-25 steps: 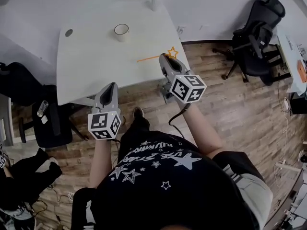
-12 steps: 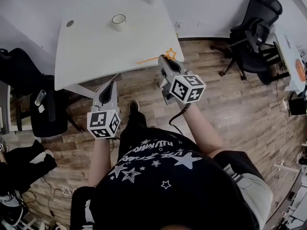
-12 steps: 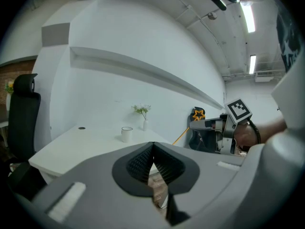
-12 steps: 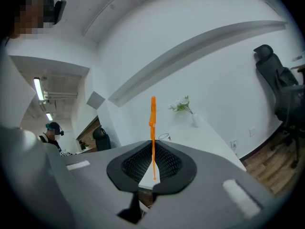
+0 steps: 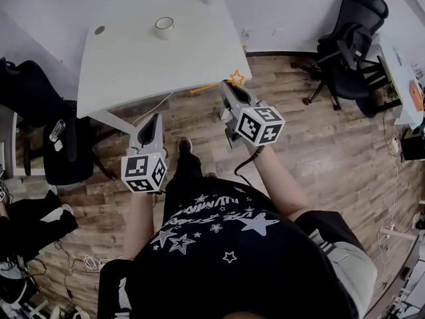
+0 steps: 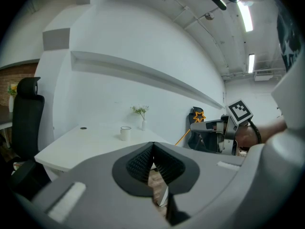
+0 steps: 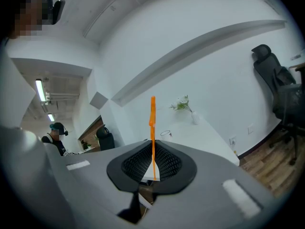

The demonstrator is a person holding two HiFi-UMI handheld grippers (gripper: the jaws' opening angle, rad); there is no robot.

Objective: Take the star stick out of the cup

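A person stands back from a white table [image 5: 133,65] with a gripper in each hand. The star stick [image 7: 152,113] is already out of the cup [image 5: 164,27]. The right gripper [image 5: 228,86] has its jaws nearly closed on the thin orange shaft. In the head view the stick lies across the jaw tips, with the star end at 2 o'clock and the plain end at 9 o'clock, in the air just off the table's near right corner. The left gripper [image 6: 152,151] has its jaws pressed together with nothing between them, and it sits low at 8 o'clock of the right one. The stick looks very light, thin and rigid. It would probably snap under a hard squeeze, and it could pivot or slip in a pinch on so narrow a shaft. The safest hold seems to be on the shaft close to the star, where the weight sits, not on the hollow star outline. The cup stands upright on the table at 11 o'clock of the right gripper, well apart, with nothing visible in it. A small vase [image 6: 143,125] of flowers stands at 2 o'clock of the cup. An office chair [image 5: 352,38] stands on the wooden floor [image 5: 299,131] at 2 o'clock, and another dark chair [image 5: 23,102] is at 9 o'clock beside the table. Nothing stands between the stick and the table.
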